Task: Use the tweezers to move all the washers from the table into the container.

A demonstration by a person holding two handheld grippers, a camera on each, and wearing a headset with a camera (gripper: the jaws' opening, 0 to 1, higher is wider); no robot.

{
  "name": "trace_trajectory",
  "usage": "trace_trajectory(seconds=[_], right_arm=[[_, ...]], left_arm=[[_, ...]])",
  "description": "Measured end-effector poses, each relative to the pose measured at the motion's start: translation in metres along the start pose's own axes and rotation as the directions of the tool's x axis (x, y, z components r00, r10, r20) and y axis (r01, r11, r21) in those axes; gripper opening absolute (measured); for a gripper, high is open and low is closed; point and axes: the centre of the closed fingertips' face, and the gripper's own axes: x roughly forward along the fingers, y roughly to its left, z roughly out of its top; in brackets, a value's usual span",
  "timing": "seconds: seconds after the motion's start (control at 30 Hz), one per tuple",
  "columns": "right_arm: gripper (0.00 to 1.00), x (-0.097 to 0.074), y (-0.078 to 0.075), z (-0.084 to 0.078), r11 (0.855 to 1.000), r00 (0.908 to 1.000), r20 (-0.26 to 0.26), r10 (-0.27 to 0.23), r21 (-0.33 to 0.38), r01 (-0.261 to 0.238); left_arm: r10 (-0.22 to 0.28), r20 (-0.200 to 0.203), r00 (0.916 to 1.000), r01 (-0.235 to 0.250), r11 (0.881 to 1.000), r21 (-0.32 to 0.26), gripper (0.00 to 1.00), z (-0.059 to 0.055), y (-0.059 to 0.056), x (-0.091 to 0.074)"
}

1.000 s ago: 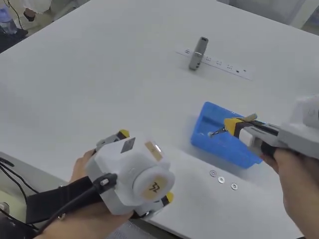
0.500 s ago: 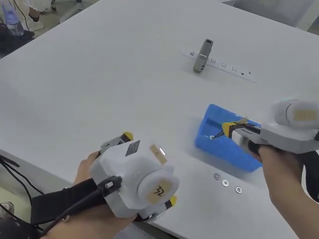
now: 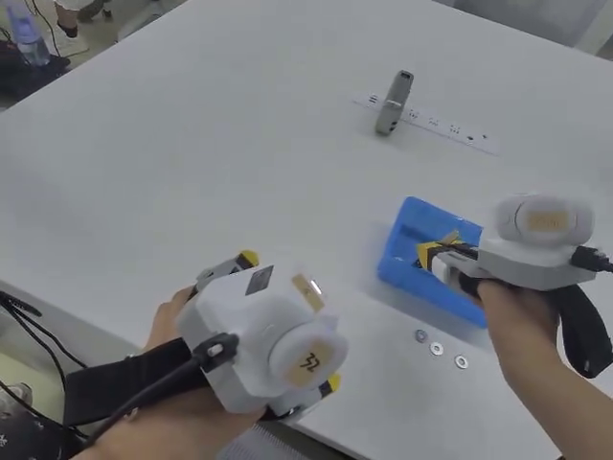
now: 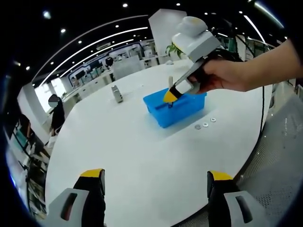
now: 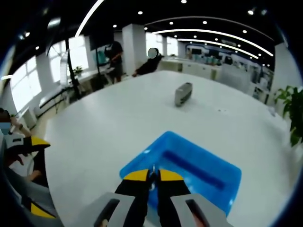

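Over container (image 5: 201,171), tweezers (image 5: 152,170) in right tool (image 5: 152,178)

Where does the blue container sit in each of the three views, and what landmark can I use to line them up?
Head view: blue container right of centre, its right part behind the right gripper.
Left gripper view: container in the upper centre, under the right gripper's tip.
Right gripper view: container in the lower centre, just ahead of the jaws.
Landmark: grey box standing beyond the container.
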Motion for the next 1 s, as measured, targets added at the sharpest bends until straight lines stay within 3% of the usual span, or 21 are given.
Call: trace_trajectory(seconds=[0.17, 0.33, 0.53, 0.7, 0.9, 1.0], right_arm=[[0.03, 0.000, 0.000, 0.001, 1.000, 1.0000, 0.002, -0.008, 0.013, 0.008], [0.03, -0.013, 0.001, 0.007, 1.000, 0.9995, 0.029, -0.014, 0.017, 0.013], [0.03, -0.039, -0.002, 0.021, 0.999, 0.9964, 0.083, -0.015, 0.030, 0.013], [0.03, -0.071, 0.005, 0.029, 1.000, 0.9924, 0.123, 0.007, 0.029, -0.010], [0.03, -0.093, 0.016, 0.022, 0.999, 0.9908, 0.133, 0.025, 0.032, -0.029], [0.03, -0.091, 0.021, 0.007, 0.998, 0.9917, 0.125, 0.031, 0.055, -0.038]], left_arm=[[0.001, 0.001, 1.0000, -0.001, 1.000, -0.001, 0.91, 0.000, 0.000, 0.000], [0.004, 0.001, 1.0000, -0.004, 1.000, -0.002, 0.91, 0.000, 0.001, 0.000], [0.005, 0.003, 1.0000, -0.005, 1.000, 0.000, 0.91, 0.000, 0.001, -0.001], [0.006, 0.005, 1.0000, -0.006, 1.000, 0.000, 0.91, 0.001, 0.001, -0.001], [0.007, 0.009, 0.9999, -0.007, 1.000, -0.002, 0.91, 0.001, 0.001, -0.001], [0.004, 0.015, 0.9999, -0.004, 1.000, -0.006, 0.92, 0.002, 0.000, -0.001]])
